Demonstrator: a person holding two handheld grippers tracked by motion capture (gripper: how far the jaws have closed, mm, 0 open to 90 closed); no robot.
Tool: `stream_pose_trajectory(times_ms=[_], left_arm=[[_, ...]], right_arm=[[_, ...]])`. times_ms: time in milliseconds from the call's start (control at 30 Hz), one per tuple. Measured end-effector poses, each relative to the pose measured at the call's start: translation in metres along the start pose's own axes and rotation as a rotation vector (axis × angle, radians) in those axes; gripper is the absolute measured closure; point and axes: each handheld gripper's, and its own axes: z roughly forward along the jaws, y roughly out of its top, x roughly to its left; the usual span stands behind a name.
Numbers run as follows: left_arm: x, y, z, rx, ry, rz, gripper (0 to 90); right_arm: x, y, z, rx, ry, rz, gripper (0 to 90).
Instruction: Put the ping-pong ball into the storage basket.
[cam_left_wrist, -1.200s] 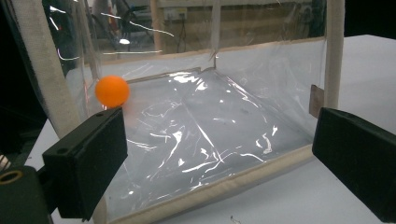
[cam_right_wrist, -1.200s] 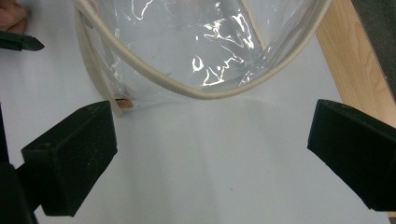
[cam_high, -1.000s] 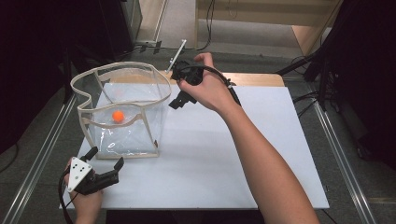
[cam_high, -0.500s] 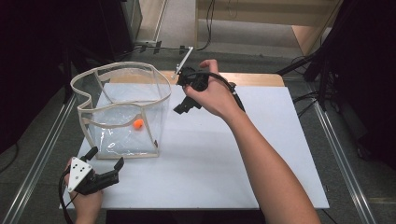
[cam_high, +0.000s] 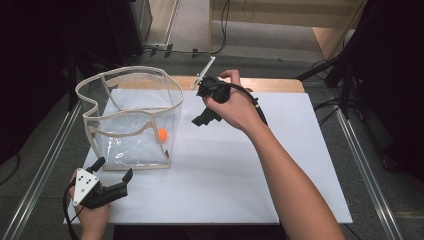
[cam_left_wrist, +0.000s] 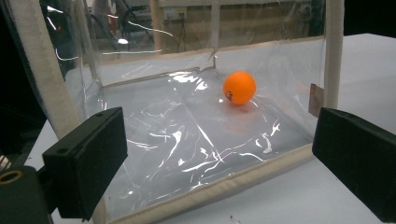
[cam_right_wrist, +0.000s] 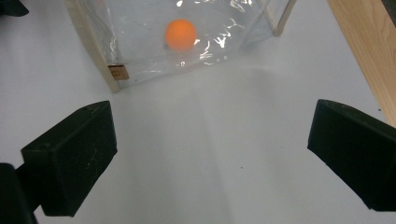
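Observation:
A clear plastic bag (cam_high: 131, 112) with beige trim stands open on the left of the white table. An orange ball (cam_high: 162, 133) lies on its floor near the right wall; it appears through the plastic as the ball (cam_left_wrist: 239, 87) and the ball (cam_right_wrist: 180, 34). My right gripper (cam_high: 206, 106) is held above the table just right of the bag, open and holding nothing. Its view looks down at the bag's corner (cam_right_wrist: 112, 74) between the spread jaws (cam_right_wrist: 210, 154). My left gripper (cam_high: 113, 170) rests open at the bag's near side, with the bag wall (cam_left_wrist: 187, 140) ahead of it.
The white table top (cam_high: 260, 175) has free room to the right and front of the bag. A wooden strip (cam_high: 277, 84) runs along the far edge, with a metal bracket (cam_high: 204, 72) on it. Metal rails (cam_high: 360, 165) flank the table.
The orange ball has rolled right across the bag's floor toward its right wall. My right gripper has drifted slightly right, away from the bag. The left gripper has stayed put.

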Motion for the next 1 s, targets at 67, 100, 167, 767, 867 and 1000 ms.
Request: stream_pose_trajectory(times_ms=[67, 100, 167, 767, 867, 1000], left_arm=[[0.000, 0.000, 0.000, 0.000, 0.000, 0.001, 3.8], [0.000, 0.000, 0.000, 0.000, 0.000, 0.001, 3.8], [0.000, 0.000, 0.000, 0.000, 0.000, 0.001, 3.8], [0.000, 0.000, 0.000, 0.003, 0.000, 0.006, 3.8], [0.000, 0.000, 0.000, 0.004, 0.001, 0.006, 3.8], [0.000, 0.000, 0.000, 0.004, 0.001, 0.006, 3.8]], right_arm=[[0.000, -0.004, 0.000, -0.015, 0.007, -0.004, 0.0], [-0.001, -0.005, 0.000, -0.014, 0.006, -0.004, 0.0], [-0.001, -0.008, 0.001, -0.017, 0.004, 0.000, 0.0], [-0.003, -0.034, 0.009, -0.038, 0.015, 0.018, 0.0], [-0.002, -0.037, 0.009, -0.037, 0.007, 0.015, 0.0], [0.001, -0.041, 0.010, -0.039, 0.005, 0.020, 0.0]])
